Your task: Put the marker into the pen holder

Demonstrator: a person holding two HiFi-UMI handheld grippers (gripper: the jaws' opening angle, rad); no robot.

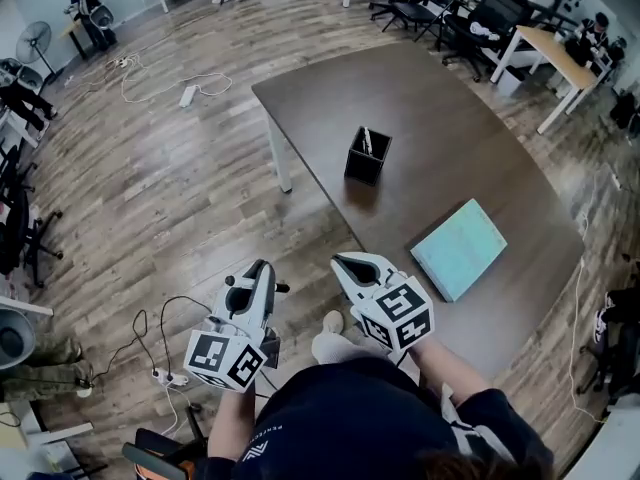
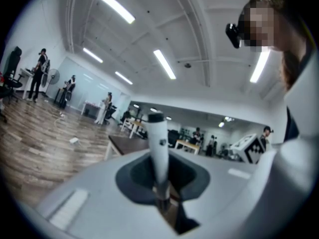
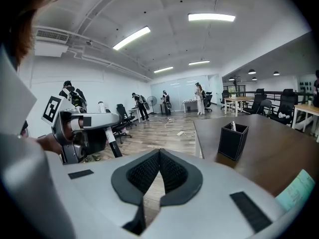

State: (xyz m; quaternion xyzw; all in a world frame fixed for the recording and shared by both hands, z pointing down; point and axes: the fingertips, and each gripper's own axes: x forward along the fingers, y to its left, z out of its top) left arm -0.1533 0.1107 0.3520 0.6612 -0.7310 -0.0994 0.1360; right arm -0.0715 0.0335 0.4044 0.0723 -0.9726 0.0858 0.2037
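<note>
Left gripper (image 1: 262,268) clamped on marker (image 2: 158,148) | right gripper (image 1: 345,261) jaws together, empty | pen holder (image 1: 367,156) upright on table (image 1: 450,118) ahead, well apart from both grippers

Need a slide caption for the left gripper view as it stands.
Left tongs shut on a white marker that points forward, with the dark table beyond.
</note>
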